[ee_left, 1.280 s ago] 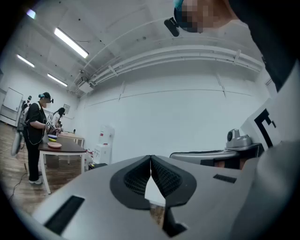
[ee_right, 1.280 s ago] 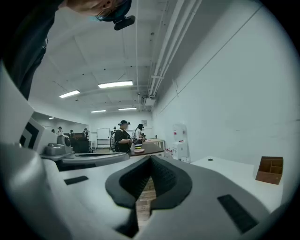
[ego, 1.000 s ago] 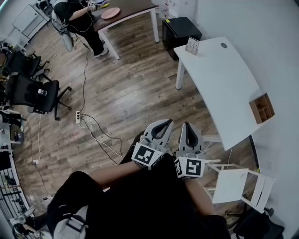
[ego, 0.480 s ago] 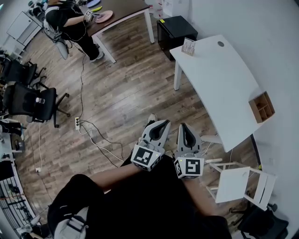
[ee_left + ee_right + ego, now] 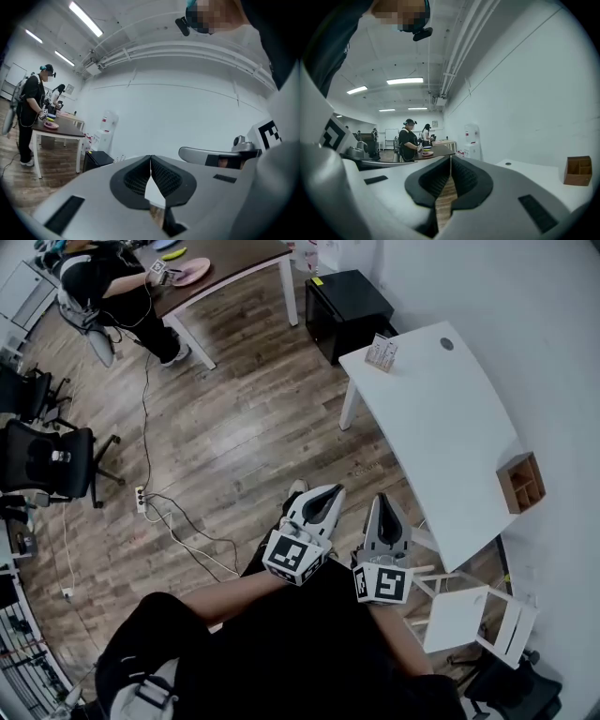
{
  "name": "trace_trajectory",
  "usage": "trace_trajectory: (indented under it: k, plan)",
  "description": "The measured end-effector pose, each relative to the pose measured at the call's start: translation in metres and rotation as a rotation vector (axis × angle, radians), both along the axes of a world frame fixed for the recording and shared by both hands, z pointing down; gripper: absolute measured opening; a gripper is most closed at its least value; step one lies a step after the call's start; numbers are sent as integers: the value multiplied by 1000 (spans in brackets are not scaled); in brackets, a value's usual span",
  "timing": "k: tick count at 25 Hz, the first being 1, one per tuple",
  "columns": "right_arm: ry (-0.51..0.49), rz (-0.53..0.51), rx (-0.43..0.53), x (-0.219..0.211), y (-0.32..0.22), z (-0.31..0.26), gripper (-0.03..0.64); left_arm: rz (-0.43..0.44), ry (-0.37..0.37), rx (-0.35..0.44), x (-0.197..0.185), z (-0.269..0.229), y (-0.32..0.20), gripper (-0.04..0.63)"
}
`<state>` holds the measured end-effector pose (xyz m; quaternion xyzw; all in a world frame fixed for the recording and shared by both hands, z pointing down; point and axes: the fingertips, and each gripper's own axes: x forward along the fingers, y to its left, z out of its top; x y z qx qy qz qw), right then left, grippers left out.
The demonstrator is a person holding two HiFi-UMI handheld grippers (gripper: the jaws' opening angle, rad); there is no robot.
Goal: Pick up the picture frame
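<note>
The picture frame (image 5: 382,352) is a small upright card-like frame on the far corner of the white table (image 5: 450,437), seen only in the head view. My left gripper (image 5: 324,493) and right gripper (image 5: 384,503) are held side by side in front of the person's body, over the wooden floor and well short of the frame. Both point roughly level. In the left gripper view the left gripper (image 5: 150,157) has its jaws closed tip to tip on nothing. The right gripper (image 5: 450,158) is likewise shut and empty in its own view.
A wooden compartment box (image 5: 521,482) sits at the table's right edge. A black cabinet (image 5: 349,304) stands beyond the table, a white folding chair (image 5: 469,615) near my right. Cables (image 5: 178,521) trail on the floor; office chairs (image 5: 52,460) are at left. A person (image 5: 103,282) works at a brown table (image 5: 225,259).
The person has stepped forward with both grippers, so the floor and white table have slid in the head view. The right gripper has drifted a little rightward. Both stay shut.
</note>
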<state>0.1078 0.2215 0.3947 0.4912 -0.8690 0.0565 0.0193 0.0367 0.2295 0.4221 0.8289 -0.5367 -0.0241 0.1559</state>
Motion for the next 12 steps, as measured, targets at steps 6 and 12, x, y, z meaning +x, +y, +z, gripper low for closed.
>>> trace_trajectory:
  k: [6, 12]
  plan:
    - [36, -54, -7, -74, -72, -7, 35, -29, 41, -14, -66, -5, -73, 15]
    - [83, -57, -9, -136, -125, -14, 35, -29, 65, 20, -126, -19, -126, 15]
